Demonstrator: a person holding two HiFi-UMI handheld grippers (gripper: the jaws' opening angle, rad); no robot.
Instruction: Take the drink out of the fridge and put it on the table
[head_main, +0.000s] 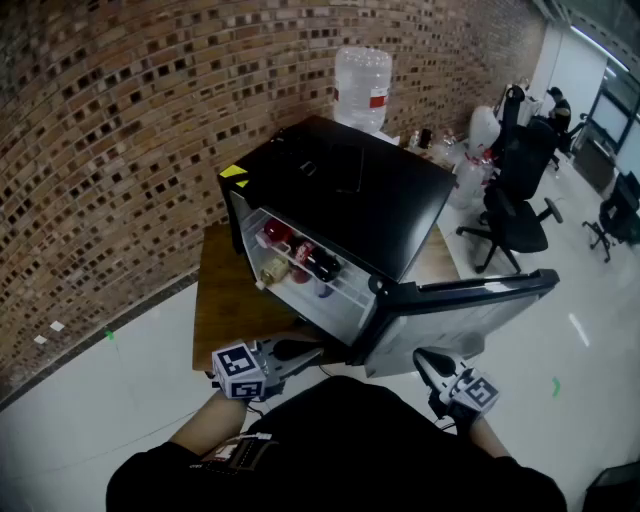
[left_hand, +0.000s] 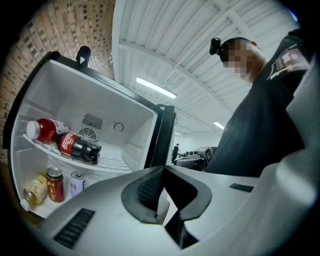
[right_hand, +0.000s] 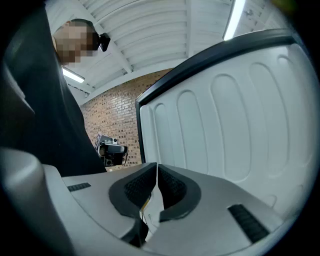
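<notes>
A black mini fridge (head_main: 350, 190) stands open on a wooden table (head_main: 225, 300), its door (head_main: 470, 310) swung out to the right. A dark cola bottle (left_hand: 77, 147) lies on the upper shelf beside a red bottle (left_hand: 45, 129). On the fridge floor stand a red can (left_hand: 54, 184), a pale can (left_hand: 76, 182) and a yellowish bottle (left_hand: 34, 190). My left gripper (head_main: 305, 352) is shut and empty, low in front of the fridge opening. My right gripper (head_main: 425, 358) is shut and empty below the door, facing the door's white inner face (right_hand: 240, 115).
A brick wall (head_main: 120, 130) runs behind the fridge. A water jug (head_main: 362, 88) stands behind it, with more tabletop clutter (head_main: 440, 145) at the back right. Black office chairs (head_main: 520, 200) stand on the white floor to the right.
</notes>
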